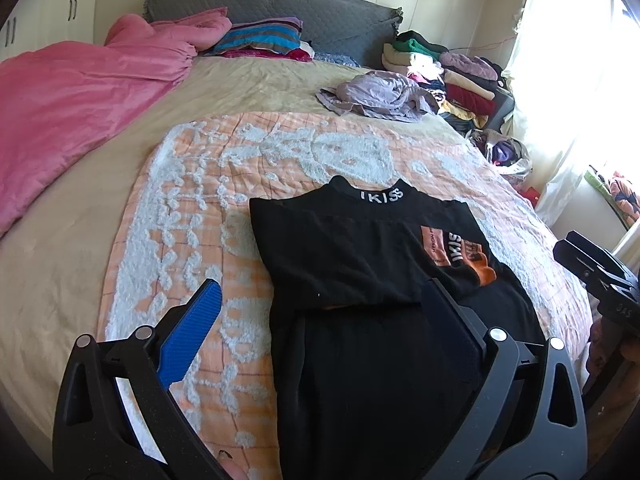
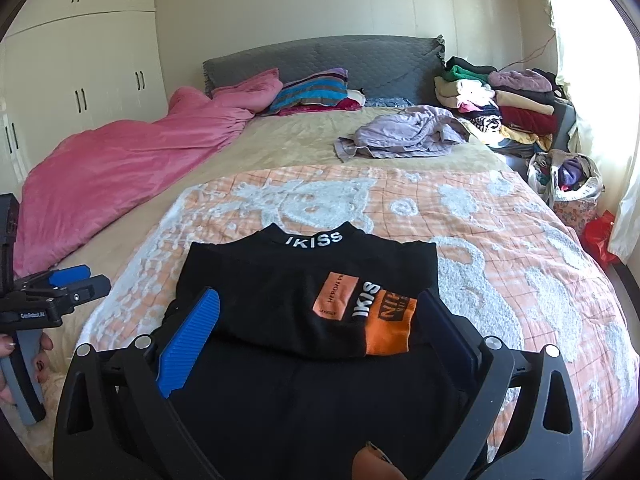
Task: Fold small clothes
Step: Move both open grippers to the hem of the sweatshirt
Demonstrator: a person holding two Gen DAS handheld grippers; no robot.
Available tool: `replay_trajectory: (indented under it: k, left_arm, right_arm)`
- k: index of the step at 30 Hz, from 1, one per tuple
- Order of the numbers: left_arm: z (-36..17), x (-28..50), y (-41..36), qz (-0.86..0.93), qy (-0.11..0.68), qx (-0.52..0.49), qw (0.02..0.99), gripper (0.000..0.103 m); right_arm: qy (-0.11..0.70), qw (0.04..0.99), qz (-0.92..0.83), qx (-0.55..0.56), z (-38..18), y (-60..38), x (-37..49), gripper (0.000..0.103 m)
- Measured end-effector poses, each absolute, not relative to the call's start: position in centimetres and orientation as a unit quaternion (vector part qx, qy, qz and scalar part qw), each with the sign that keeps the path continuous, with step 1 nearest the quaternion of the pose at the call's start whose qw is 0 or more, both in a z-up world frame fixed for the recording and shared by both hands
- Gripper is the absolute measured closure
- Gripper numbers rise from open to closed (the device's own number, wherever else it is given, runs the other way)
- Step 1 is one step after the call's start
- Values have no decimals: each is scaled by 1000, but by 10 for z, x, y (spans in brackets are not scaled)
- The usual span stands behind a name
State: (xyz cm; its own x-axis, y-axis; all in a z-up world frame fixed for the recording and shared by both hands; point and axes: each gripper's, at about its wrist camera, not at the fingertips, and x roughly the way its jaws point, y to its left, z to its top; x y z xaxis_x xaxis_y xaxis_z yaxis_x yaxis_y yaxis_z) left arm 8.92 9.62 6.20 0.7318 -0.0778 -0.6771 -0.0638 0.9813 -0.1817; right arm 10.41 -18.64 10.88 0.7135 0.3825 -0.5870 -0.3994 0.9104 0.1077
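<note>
Black shirt (image 2: 304, 312) half-folded on bed (image 2: 500, 240). Both grippers, left (image 1: 320, 320) and right (image 2: 320, 324), fingers wide, empty. Pinch near hem corners evenly, fold far.

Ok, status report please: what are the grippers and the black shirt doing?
Left gripper open, empty. Right gripper open, empty. Black shirt part-folded on the orange blanket. Nothing in the way.
</note>
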Motion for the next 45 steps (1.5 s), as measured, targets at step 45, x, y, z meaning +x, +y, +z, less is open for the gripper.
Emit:
replay_trajectory:
  k: [45]
  left_arm:
    - [19,41,88,10,417,-87,905,10]
  right_arm:
    - [367,911,185,-30,67,-230,45,5]
